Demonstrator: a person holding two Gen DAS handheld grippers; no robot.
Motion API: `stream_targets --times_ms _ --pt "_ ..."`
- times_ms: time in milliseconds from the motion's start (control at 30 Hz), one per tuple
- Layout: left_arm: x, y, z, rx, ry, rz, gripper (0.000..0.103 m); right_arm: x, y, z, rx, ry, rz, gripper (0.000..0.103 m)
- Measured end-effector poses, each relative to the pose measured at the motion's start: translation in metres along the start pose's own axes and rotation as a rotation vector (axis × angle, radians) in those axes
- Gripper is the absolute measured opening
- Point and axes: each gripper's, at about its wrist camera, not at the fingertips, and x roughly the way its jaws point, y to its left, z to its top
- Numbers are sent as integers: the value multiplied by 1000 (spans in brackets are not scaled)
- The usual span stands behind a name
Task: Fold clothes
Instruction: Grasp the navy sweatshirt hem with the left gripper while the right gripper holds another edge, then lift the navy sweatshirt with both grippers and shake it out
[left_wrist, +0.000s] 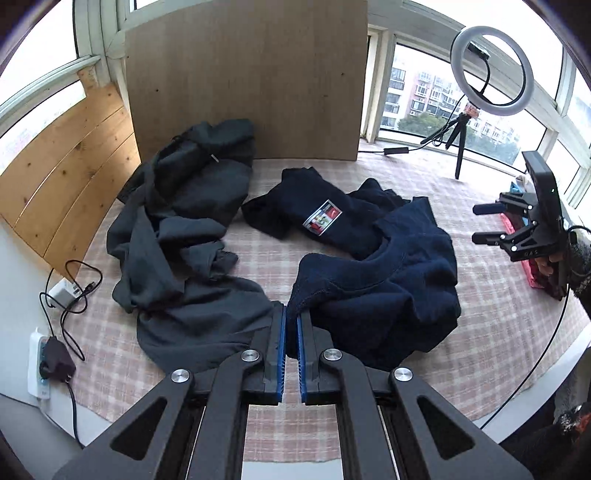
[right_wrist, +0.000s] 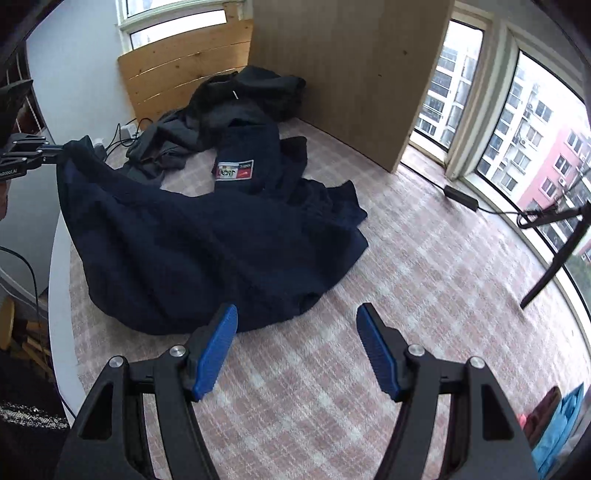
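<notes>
Clamped on the navy sweatshirt's (left_wrist: 373, 288) edge, left gripper (left_wrist: 291, 332) lifts it while right gripper (right_wrist: 295, 347) gapes empty; both it and grey garment (left_wrist: 184, 236) lie crumpled, unfolded.

Home sunroom — wraparound windows (left_wrist: 436, 96), checked tablecloth (right_wrist: 424, 266), ring light (left_wrist: 493, 70)

Left wrist view close over navy garment (left_wrist: 373, 273); right view faces it farther back.

Navy blue sweater (left_wrist: 384, 280), with a white, red and grey patch (left_wrist: 322, 222) on it. Beside it, a charcoal grey garment (left_wrist: 184, 236). Underneath, a pink-and-white plaid cloth (right_wrist: 424, 266). Blue pads (right_wrist: 218, 347) on black gripper fingers. White ring light (left_wrist: 493, 70).
</notes>
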Motion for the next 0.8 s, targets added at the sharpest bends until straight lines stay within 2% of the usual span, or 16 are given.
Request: stream_targets --times_ms 167,200,267,300,333,400,500,600,700,800 --pt "29 12 -13 -57 37 0 5 38 20 21 -102 99 105 65" --pt "32 14 -15 -66 38 -4 5 46 25 26 -122 118 126 61" --pt "37 16 -17 -81 43 -10 5 61 33 34 -163 158 168 44" --pt "39 18 -18 -86 45 -14 5 69 37 38 -184 177 189 27" --pt "40 18 -18 -92 46 -14 5 71 38 40 -178 184 199 18" --pt "41 19 -15 -96 40 -20 5 59 36 41 -147 168 176 7" --pt "26 20 4 -89 -11 -54 5 14 35 50 -118 88 101 6" --pt "-6 16 44 -38 -112 -48 4 -53 37 67 -106 -33 -6 4" --pt "-59 10 99 43 -246 -33 4 -136 34 92 -57 -183 -127 4" --pt "-131 6 146 110 -415 6 4 -236 41 112 -26 -383 -218 4"
